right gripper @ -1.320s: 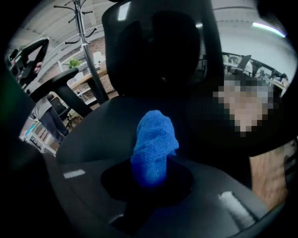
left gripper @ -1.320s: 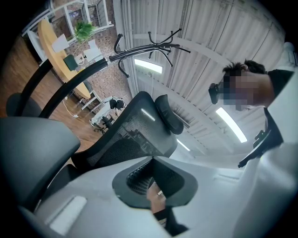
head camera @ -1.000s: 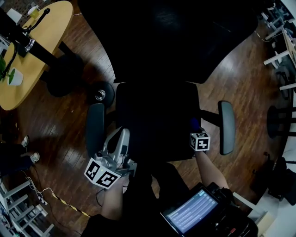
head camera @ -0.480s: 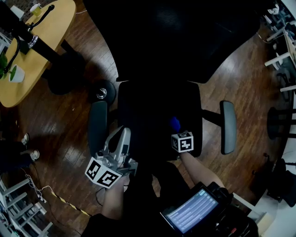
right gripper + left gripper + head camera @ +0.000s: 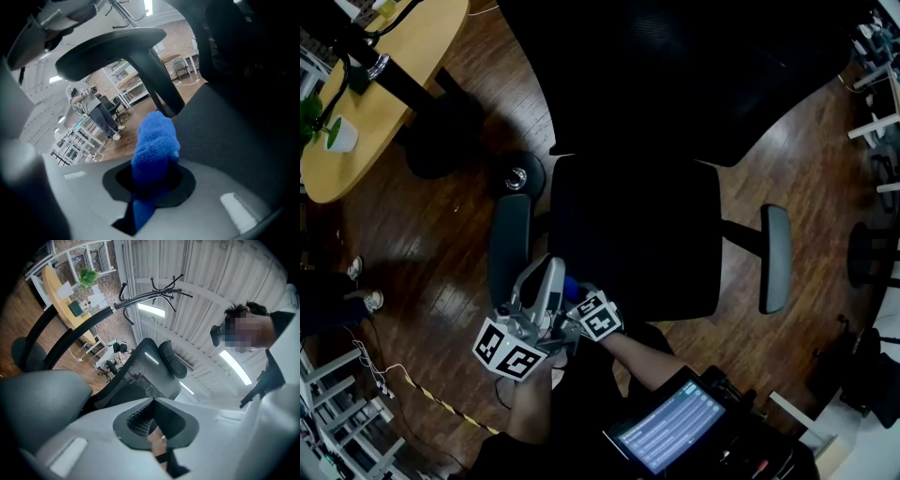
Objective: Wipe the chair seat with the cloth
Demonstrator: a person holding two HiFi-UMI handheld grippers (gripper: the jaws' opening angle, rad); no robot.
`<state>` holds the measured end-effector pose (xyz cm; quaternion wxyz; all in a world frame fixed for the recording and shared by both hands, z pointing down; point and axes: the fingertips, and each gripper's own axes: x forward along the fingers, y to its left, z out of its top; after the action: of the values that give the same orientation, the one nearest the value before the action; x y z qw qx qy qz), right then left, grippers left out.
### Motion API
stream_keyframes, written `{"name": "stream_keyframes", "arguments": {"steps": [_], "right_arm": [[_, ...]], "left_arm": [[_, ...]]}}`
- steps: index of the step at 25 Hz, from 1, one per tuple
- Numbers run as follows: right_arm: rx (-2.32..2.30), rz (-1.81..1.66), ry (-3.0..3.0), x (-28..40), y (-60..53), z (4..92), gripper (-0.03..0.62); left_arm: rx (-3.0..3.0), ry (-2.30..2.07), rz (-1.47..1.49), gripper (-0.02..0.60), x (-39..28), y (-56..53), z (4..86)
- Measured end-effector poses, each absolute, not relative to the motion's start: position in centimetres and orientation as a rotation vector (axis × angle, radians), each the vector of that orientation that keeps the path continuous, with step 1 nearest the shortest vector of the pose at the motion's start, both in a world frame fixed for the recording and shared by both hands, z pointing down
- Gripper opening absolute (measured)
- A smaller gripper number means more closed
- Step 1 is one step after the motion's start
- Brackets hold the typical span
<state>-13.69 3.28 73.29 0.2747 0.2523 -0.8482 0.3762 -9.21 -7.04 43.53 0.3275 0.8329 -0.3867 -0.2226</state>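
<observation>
Where the right gripper (image 5: 151,180) has its jaws clamped on a crumpled blue terry cloth (image 5: 155,140), the cloth bulges out ahead of them at the edge of the black mesh chair seat (image 5: 229,136), below the grey padded armrest (image 5: 112,47). The left gripper (image 5: 154,420), jaws together and empty, sits close beside it, with the black mesh backrest (image 5: 140,371) ahead.

Office: swivel chair (image 5: 633,234) (mesh back) directly ahead of the left gripper (image 5: 546,277); round wooden table (image 5: 356,131) beyond, leftward.
</observation>
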Motion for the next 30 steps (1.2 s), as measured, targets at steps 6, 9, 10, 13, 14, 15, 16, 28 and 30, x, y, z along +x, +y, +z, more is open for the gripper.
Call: {"name": "stream_keyframes", "arguments": {"steps": [6,9,10,13,14,15,16,28,30], "right_arm": [[0.765,0.952,-2.197,-7.3,2.8,75.2,0.054],[0.874,0.919,-2.110,-0.6,2.3,76.4,0.054],[0.922,0.924,-2.076,2.0,2.3,76.6,0.054],[1.092,0.963,-1.946,10.0,2.7,76.7,0.054],[1.150,0.974,-1.907,12.6,3.0,76.7,0.054],[1.204,0.976,-1.870,15.2,3.2,76.5,0.054],[1.250,0.972,-1.835,17.7,3.5,76.3,0.054],[1.443,0.959,-1.682,24.7,3.8,75.2,0.054],[1.439,0.984,-1.706,24.4,3.4,75.2,0.054]], "left_arm": [[2.191,-0.972,-0.581,-0.008,-8.1,-6.8,43.8],[2.206,-0.947,-0.582,-0.008,-7.4,-6.9,43.4],[2.209,-0.941,-0.582,-0.008,-7.3,-6.9,43.2],[2.214,-0.929,-0.583,-0.008,-7.0,-6.6,42.9],[2.215,-0.926,-0.583,-0.008,-7.0,-6.5,42.8],[2.217,-0.922,-0.583,-0.008,-6.8,-6.4,42.7],[2.220,-0.918,-0.584,-0.008,-6.7,-6.4,42.5],[2.240,-0.894,-0.577,-0.008,-6.5,-6.7,41.6],[2.235,-0.893,-0.572,-0.008,-6.7,-7.0,41.8]]}}
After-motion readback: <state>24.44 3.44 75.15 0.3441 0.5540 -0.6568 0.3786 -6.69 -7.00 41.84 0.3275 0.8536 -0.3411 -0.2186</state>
